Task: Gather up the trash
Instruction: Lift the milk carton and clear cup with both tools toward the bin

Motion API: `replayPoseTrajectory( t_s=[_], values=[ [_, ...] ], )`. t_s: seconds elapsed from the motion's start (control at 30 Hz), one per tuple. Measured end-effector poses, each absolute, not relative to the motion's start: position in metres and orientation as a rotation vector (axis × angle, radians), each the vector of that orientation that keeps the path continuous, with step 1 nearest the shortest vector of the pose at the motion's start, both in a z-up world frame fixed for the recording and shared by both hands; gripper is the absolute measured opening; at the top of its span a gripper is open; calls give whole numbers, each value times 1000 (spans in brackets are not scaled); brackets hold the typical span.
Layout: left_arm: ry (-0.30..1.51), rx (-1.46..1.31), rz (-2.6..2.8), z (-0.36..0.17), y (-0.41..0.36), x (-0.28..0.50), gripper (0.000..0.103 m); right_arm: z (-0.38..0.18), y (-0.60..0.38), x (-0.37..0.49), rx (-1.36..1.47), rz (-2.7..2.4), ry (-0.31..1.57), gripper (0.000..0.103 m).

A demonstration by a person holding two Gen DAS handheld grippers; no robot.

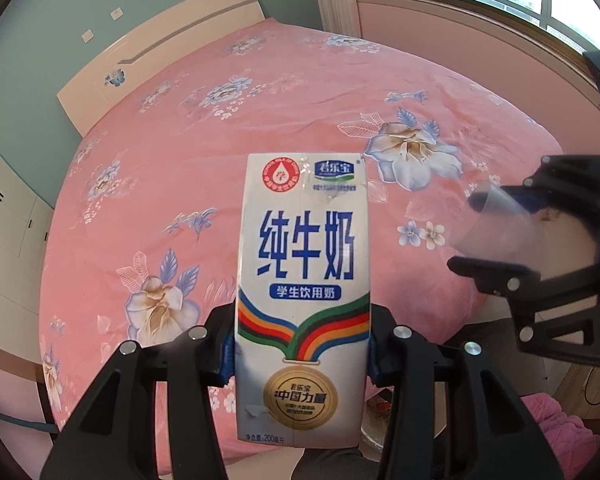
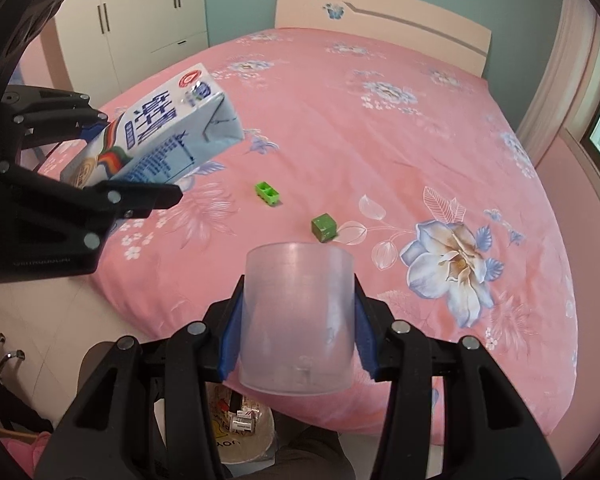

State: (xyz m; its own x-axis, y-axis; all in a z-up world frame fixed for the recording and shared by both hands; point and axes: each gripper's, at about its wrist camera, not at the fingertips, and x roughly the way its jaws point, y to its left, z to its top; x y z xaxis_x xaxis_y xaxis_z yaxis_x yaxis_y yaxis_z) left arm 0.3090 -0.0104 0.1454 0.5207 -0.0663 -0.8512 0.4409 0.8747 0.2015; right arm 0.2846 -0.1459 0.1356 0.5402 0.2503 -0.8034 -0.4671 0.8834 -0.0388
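The bed (image 2: pixel 380 128) filled both views, its pink flowered cover bare but for two small green blocks. Below its near edge, at six o'clock under the right claw, stood a bin (image 2: pixel 244 436) with wrappers already inside, which is likely why both hands hung there.

The left claw (image 1: pixel 302 344) was clenched on a milk carton (image 1: pixel 304 280), pads on its two narrow sides near the base, so the carton stuck out toward twelve o'clock.

The right claw (image 2: pixel 298 334) gripped a clear plastic cup (image 2: pixel 298 320) by its walls, the cup lying along the fingers toward twelve.

A green tray-like block (image 2: pixel 268 193) and a green cube (image 2: pixel 324 227) lay apart beyond the cup.
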Motion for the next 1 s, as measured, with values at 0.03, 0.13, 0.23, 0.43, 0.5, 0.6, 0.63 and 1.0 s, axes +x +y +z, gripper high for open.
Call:
replayPoseTrajectory(
  t_s=[0.03,0.13,0.23,0.43,0.5,0.6,0.63,1.0],
  values=[
    [976,419,-304,147,-7,300,49,139,-145,278,-267,438,899,48],
    [976,405,-286,148,0,284,49,146,-144,260,-275,458,886,48],
    [979,401,-276,146,8,265,49,150,-141,242,-293,471,873,48],
    [992,385,-286,128,16,236,49,147,-138,217,-312,490,868,48],
    [1005,382,-289,117,17,228,49,140,-136,210,-319,493,879,48],
    [1023,383,-291,103,18,218,49,127,-134,204,-325,497,899,48],
    [1033,385,-290,97,18,214,49,124,-134,202,-324,498,904,48],
    [1114,383,-302,48,16,187,49,77,-125,184,-319,524,969,48]
  ],
)
